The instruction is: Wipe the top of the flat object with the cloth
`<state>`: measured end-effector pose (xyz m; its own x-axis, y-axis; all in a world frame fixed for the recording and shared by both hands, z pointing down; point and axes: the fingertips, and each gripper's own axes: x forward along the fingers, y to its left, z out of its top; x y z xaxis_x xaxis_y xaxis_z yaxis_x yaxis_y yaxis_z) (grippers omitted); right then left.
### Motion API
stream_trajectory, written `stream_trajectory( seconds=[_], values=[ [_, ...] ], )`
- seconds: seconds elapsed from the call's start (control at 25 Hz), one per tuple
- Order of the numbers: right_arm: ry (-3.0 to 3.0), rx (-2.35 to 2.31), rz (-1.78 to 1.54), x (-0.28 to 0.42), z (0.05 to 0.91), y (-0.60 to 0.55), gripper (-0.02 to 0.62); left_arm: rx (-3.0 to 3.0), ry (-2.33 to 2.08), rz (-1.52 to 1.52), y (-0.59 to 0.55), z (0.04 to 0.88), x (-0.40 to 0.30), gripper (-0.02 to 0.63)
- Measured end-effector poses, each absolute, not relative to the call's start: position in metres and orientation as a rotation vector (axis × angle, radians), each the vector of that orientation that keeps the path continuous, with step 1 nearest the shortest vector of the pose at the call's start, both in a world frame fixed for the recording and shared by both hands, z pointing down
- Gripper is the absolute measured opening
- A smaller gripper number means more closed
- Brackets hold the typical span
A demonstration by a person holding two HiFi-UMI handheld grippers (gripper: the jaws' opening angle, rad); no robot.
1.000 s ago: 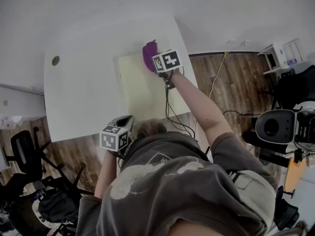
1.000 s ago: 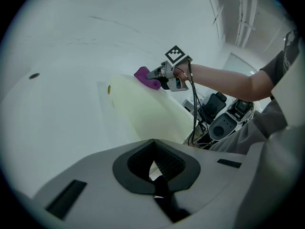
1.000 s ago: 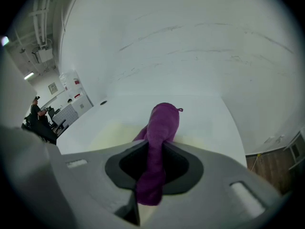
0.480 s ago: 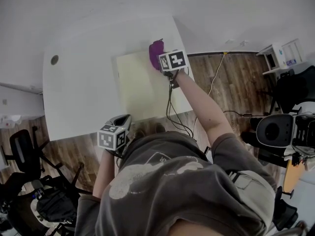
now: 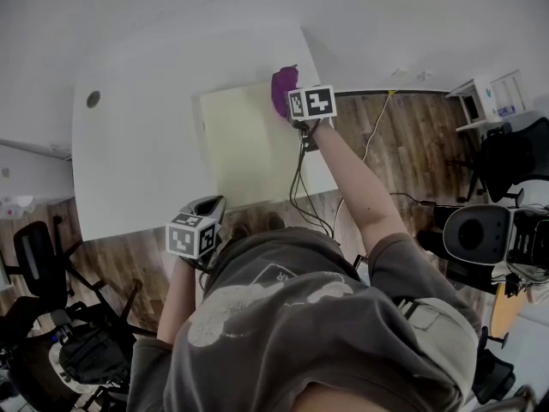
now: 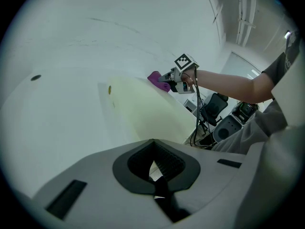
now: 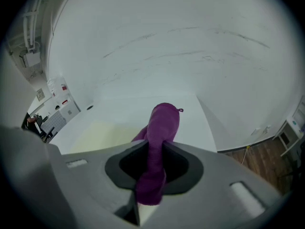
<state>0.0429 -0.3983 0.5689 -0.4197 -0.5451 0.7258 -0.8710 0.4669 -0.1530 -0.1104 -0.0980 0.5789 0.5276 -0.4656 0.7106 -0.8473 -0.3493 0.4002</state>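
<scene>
**Purple cloth clamped at the far corner of the board**

Head view: You are reaching your right gripper [image 5: 292, 103] out across the white table [image 5: 137, 157], and it is gripping a purple cloth [image 5: 282, 91]. The cloth is resting on the far right corner of the flat object [image 5: 244, 148], a pale yellow board lying on the right part of the table. You are holding your left gripper [image 5: 206, 217] low at the near table edge, well apart from the board's far corner. A small round hole [image 5: 93, 99] is showing in the table's far left part.

Left gripper view: The left gripper [image 6: 155, 182] is pointing over the table [image 6: 57, 123] with its jaws pressed together and nothing between them. Across the flat object [image 6: 147, 109], your right gripper [image 6: 167, 78] is pressing the cloth [image 6: 157, 79] onto the far corner.

Right gripper view: The right gripper [image 7: 151, 185] is clenching the cloth [image 7: 161, 132], which is running up between the jaws and bulging out ahead of them. The flat object [image 7: 102, 133] is lying below and to the left, with bare table [image 7: 195, 113] beyond it.
</scene>
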Motion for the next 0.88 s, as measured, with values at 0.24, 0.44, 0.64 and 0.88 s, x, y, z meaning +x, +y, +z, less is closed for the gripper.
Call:
stream_trajectory(
  seconds=[0.24, 0.44, 0.64, 0.88],
  values=[
    [-2.095, 1.218, 0.725, 0.055, 0.568, -0.398, 0.072, 1.996, -1.075, 0.626, -0.098, 0.576, -0.111, 0.008],
    [-2.087, 1.254, 0.746, 0.061, 0.568, -0.397, 0.072, 1.997, -1.074, 0.629, -0.098, 0.576, -0.109, 0.008],
    [-2.133, 1.218, 0.764, 0.049, 0.555, -0.381, 0.072, 2.005, -1.077, 0.630, -0.095, 0.577, -0.110, 0.008],
    [-2.266, 1.099, 0.755, 0.002, 0.525, -0.345, 0.072, 2.010, -1.083, 0.626, -0.094, 0.577, -0.113, 0.006]
  ],
)
